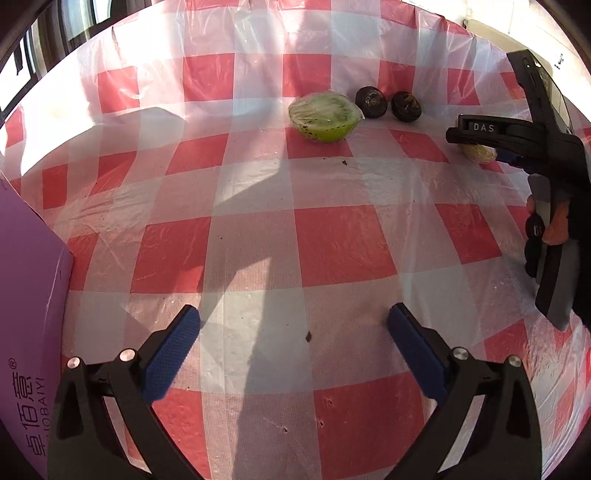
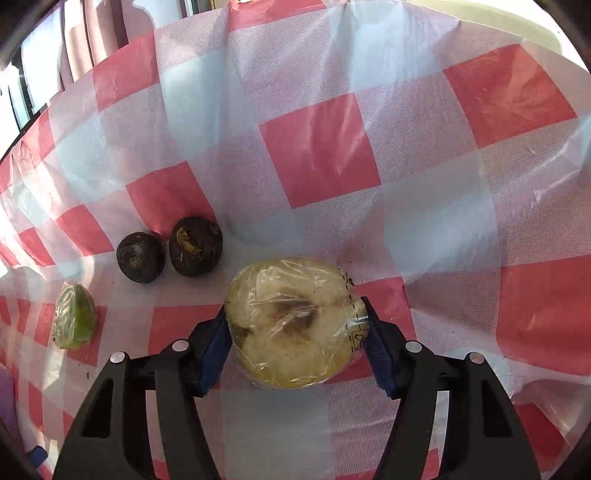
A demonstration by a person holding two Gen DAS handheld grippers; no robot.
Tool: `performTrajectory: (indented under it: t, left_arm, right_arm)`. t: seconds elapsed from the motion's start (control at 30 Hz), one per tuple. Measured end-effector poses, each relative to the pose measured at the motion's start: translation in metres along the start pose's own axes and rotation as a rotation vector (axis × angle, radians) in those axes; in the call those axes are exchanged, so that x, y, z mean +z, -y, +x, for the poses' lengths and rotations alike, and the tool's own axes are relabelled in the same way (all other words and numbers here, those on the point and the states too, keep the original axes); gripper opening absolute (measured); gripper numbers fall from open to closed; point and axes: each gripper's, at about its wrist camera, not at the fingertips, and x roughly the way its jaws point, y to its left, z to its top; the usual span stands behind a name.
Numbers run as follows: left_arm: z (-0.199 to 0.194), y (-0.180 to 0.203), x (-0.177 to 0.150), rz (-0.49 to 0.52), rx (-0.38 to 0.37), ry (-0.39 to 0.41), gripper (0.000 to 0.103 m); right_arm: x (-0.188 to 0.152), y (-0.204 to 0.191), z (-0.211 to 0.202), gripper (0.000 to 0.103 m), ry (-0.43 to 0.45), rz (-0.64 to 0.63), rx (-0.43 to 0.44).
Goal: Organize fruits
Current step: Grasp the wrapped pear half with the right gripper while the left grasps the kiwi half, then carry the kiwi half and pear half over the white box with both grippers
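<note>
Checkered tablecloth (image 2: 317, 147) under wrapped apple half (image 2: 295, 325), pinched between right gripper (image 2: 295, 341) blue fingers (image 2: 214, 347).

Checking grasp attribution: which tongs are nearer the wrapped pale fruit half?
Right. The right tongs have the wrapped pale fruit half between their pads, which touch its sides. The left tongs hang open over bare tablecloth, well away from it.

We see strong daylight entering from the windows (image 1: 55, 33) at upper left. It throws hard-edged shadows and bright patches across the plastic tablecloth (image 1: 258, 192), which shows glare along its creases. Both views are sharp at centre, with fisheye bending and dark vignetting at the edges.
</note>
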Motion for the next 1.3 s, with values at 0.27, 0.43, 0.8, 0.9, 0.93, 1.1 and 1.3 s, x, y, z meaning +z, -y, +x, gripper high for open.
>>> performTrajectory:
  t: [0.27, 0.43, 0.8, 0.9, 0.93, 1.1, 1.3]
  left_arm:
    - [0.062, 0.017, 0.105, -0.001, 0.032, 0.016, 0.101]
    - [0.083, 0.019, 0.143, -0.073, 0.010, -0.006, 0.086]
    - [-0.011, 0.040, 0.029, 0.129, -0.057, 0.034, 0.060]
    - [-0.036, 0.032, -0.014, 0.156, -0.062, -0.005, 0.060]
    - [-0.046, 0.031, -0.034, 0.159, -0.065, -0.019, 0.060]
    - [-0.073, 0.025, -0.083, 0.191, -0.107, -0.078, 0.060]
    - [-0.090, 0.025, -0.110, 0.256, -0.161, -0.120, 0.060]
  right_arm:
    - [-0.065, 0.020, -0.050, 0.063, -0.003, 0.037, 0.016]
    - [-0.074, 0.015, -0.055, 0.063, -0.004, 0.026, 0.020]
    - [-0.128, 0.023, -0.106, 0.063, -0.042, 0.042, 0.030]
    - [-0.144, 0.014, -0.118, 0.063, -0.070, 0.019, 0.036]
    - [-0.150, 0.010, -0.122, 0.063, -0.079, 0.010, 0.040]
    - [-0.176, -0.012, -0.149, 0.063, -0.121, -0.045, 0.057]
    - [-0.200, -0.042, -0.171, 0.063, -0.179, -0.107, 0.056]
